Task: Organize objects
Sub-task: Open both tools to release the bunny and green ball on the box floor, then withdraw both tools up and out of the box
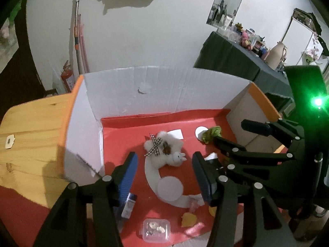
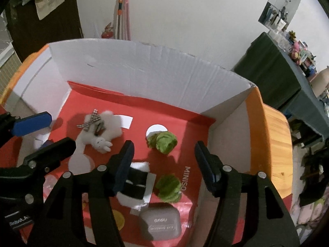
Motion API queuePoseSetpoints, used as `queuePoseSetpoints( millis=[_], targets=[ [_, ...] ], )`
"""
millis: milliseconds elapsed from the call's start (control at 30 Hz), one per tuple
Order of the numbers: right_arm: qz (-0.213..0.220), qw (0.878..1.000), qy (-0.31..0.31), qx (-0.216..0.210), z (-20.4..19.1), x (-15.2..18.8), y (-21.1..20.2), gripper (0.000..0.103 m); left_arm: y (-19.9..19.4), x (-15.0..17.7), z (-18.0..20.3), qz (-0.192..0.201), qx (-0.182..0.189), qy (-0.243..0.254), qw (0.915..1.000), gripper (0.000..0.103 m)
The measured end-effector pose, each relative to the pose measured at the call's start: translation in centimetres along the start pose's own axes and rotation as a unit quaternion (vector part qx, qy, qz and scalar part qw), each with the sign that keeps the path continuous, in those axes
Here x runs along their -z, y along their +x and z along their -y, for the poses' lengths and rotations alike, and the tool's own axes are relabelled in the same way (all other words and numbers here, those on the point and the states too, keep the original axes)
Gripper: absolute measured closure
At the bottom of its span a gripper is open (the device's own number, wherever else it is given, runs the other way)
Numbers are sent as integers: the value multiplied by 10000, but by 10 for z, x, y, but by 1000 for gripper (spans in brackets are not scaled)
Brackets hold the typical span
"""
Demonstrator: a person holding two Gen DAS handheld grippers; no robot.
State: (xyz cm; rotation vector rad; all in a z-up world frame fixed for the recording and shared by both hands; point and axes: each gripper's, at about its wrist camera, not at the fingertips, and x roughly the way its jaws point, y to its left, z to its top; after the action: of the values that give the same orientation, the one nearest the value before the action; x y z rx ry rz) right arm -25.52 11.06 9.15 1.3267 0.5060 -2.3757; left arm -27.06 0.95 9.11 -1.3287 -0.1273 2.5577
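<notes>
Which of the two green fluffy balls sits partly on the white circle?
The farther green ball, closer to the white cardboard wall. It overlaps the white circle; the nearer one lies beside the MINISO lettering.

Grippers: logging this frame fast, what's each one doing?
Left gripper: open, holding nothing, above the white plush toy.
Right gripper: open, holding nothing.

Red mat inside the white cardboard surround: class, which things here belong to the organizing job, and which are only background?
Part of the job:
- white plush toy
- two green leafy balls
- clear plastic case
- grey case
- left gripper and right gripper, both open and empty

Just background:
- fire extinguisher
- wall mirror
- dark-clothed side table
</notes>
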Motion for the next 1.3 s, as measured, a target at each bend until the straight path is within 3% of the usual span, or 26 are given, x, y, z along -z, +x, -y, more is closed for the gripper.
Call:
queuePoseSetpoints(
  millis=[233, 400, 633, 867, 1300],
  targets=[
    [414, 9991, -16, 42, -8, 21, -34, 33, -31, 12, -2, 463, -99, -79, 9988, 33],
    [702, 9974, 145, -102, 20, 19, -37, 30, -53, 23, -2, 878, -272, -59, 9957, 25],
    [1129, 9924, 420, -265, 29, 43, -59, 25, -77, 39, 2, 1390, -511, 21, 9890, 18],
    [1495, 9870, 488, -327, 33, 65, -74, 19, -85, 58, 13, 1677, -666, 157, 9835, 8],
    [2036, 9760, 568, -523, 25, 111, -62, 17, -72, 98, 19, 1993, -1040, 210, 9742, 5]
  ],
)
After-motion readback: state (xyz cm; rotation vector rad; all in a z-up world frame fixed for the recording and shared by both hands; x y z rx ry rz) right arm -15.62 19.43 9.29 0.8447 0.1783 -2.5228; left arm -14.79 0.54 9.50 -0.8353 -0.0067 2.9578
